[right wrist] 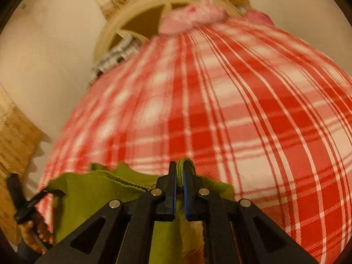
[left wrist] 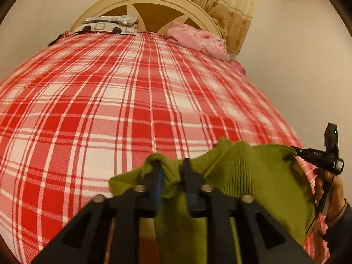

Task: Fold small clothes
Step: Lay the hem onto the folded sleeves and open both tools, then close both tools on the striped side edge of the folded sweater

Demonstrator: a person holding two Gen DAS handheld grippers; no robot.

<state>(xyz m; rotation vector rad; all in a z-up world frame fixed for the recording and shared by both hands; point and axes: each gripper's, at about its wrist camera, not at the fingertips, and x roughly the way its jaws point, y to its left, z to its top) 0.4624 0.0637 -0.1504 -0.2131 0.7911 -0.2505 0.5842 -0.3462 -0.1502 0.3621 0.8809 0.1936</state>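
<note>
At the bed's near edge, right gripper pinches the green knit; left gripper gapes slightly around bunched fabric — that corner could slip free.

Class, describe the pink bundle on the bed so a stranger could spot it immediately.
Start at the bed's rounded cream headboard. Below its right end, on the red plaid sheet, lies the crumpled pink bundle. Unlike the grey patterned pillows at the left, it is floral pink and unfolded.
</note>
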